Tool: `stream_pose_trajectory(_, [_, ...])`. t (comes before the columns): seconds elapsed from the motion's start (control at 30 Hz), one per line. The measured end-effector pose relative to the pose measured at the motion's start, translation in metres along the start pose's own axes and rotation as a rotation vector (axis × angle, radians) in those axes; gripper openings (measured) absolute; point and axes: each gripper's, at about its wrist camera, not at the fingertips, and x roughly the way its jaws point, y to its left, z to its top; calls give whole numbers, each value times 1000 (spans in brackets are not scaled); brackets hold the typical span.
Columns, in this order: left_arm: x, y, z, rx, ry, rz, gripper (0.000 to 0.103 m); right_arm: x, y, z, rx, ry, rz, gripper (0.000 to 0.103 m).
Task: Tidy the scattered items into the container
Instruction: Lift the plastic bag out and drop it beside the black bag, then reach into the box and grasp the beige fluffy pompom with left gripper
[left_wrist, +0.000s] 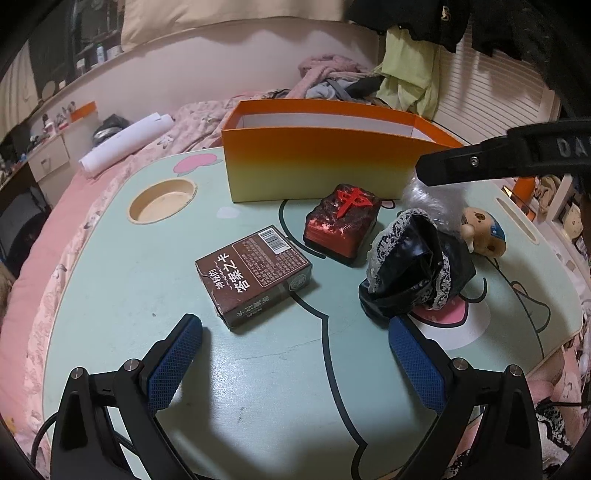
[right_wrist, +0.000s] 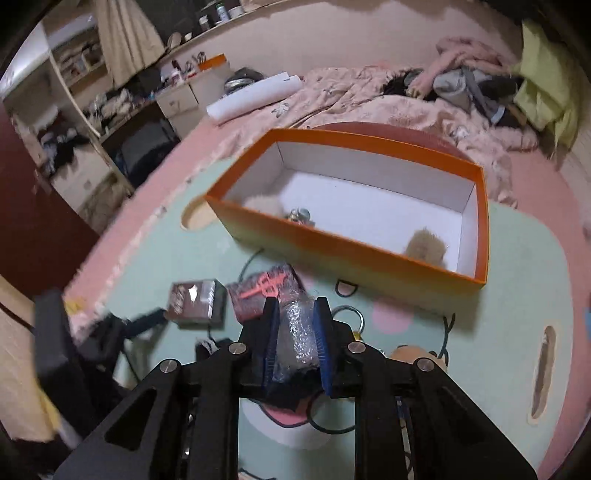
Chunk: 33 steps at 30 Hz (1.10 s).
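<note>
**Held item.** Right gripper (right_wrist: 295, 332): jaws closed on a crinkled clear-plastic bundle (right_wrist: 297, 332) with a dark mass at its lower end. In the left wrist view the same bundle appears as a black, lace-edged item (left_wrist: 413, 266) hanging under the right gripper's black finger (left_wrist: 476, 162), its bottom close to or resting on the surface; contact cannot be told.

**Key relation.** The orange box (right_wrist: 347, 254) lies ahead of the right jaws and a little to the right, its long axis running across the view, from near left to far right. Its near wall stands between bundle and interior, so the bundle likely has to rise over the rim before release. The right gripper is the nearer one to the box.

**Box contents.** Two pale fluffy items (right_wrist: 424, 245) and a small metallic object (right_wrist: 301, 214), all near the front wall; the white floor behind them is bare.

**Left gripper** (left_wrist: 295, 347): jaws wide open, holding nothing, low over the mint-green surface (left_wrist: 110, 295).

**Loose items on the surface.**
- Brown card pack (left_wrist: 255, 277), just ahead of the left jaws, long axis diagonal, lying flat.
- Red mahjong-tile block (left_wrist: 341, 223), between pack and box, near the box's front wall.
- Small wooden-looking figure (left_wrist: 480, 232), to the right, behind the hanging bundle.

**Obstructions.** The red block sits under the line from the right jaws to the box; the bundle's hanging end could brush it.
</note>
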Motion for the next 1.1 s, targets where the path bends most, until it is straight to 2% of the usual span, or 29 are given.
stream_pose_trajectory(0.03, [0,0,0,-1,0,-1,101,-3,5,-3,-11,-23,-11,25])
stream_pose_trajectory(0.13, [0,0,0,-2,-1,-2,101,-19,8,-12,-14,-101,-20,43])
stream_pose_trajectory(0.17, [0,0,0,-3,0,-1,101,-26,11,-17,-14,-128,-36,55])
stream_pose_trajectory(0.2, [0,-1,0,-3,0,0,101,-32,13,-24,-13,-149,-52,62])
stream_pose_trajectory(0.3, [0,-3,1,1,3,6,101,-42,14,-51,17,-183,-88,62])
stream_pose_trajectory(0.47, [-1,-6,1,-1,4,5,101,-37,-1,-94,112,-160,-129,62])
stream_pose_trajectory(0.53, [-1,-6,1,1,6,7,101,-27,-1,-104,114,-124,-166,62])
stream_pose_trajectory(0.63, [-2,-6,2,5,7,12,101,-9,5,-114,93,-49,-228,63])
stream_pose_trajectory(0.73, [-6,-6,5,12,-18,29,101,-8,9,-113,63,-51,-270,64])
stream_pose_trajectory(0.83, [-19,-2,13,-17,-90,65,101,-7,9,-113,62,-57,-264,74])
stream_pose_trajectory(0.9, [-27,1,26,-31,-99,15,101,-4,8,-113,58,-52,-261,86])
stream_pose_trajectory(0.97, [-34,2,39,-40,-113,-29,101,-4,10,-115,53,-54,-260,88])
stream_pose_trajectory(1.1, [-49,-6,73,-5,-162,-65,101,-3,10,-116,55,-57,-263,89])
